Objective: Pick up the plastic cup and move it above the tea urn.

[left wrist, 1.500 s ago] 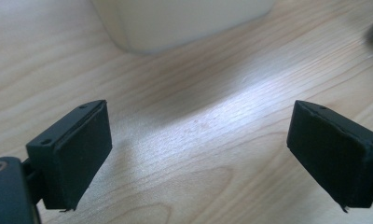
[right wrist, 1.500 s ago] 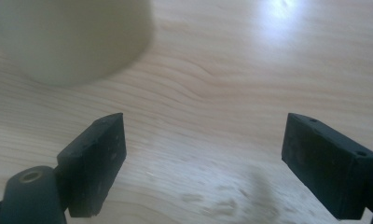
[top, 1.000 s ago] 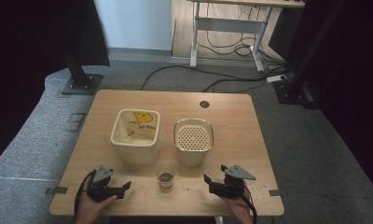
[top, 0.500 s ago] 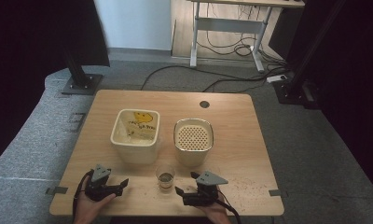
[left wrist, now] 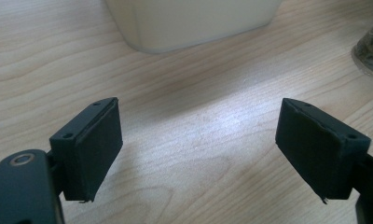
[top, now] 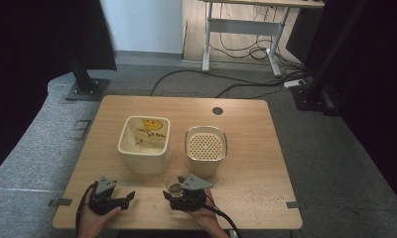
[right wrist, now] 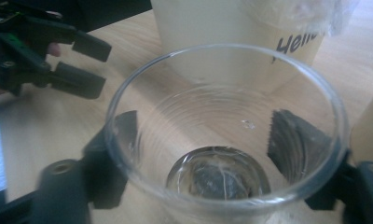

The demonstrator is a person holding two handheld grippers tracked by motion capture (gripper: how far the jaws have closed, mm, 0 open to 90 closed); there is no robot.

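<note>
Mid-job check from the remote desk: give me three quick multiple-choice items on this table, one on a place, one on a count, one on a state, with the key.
1. Where does the clear cup stand?
A. inside the perforated tub
B. on the table in front of the two tubs
C. at the table's far edge

2. How many cream tubs stand on the table?
A. one
B. two
C. three

3. How do the left gripper jaws stand?
A. wide apart with nothing between them
B. clamped on the cup
C. shut tight

Key: 1 B, the high view shows the cup at the near side by the right gripper, whose jaws flank its walls. 2 B, the printed tub and the perforated tub. 3 A, bare wood shows between its pads.
</note>
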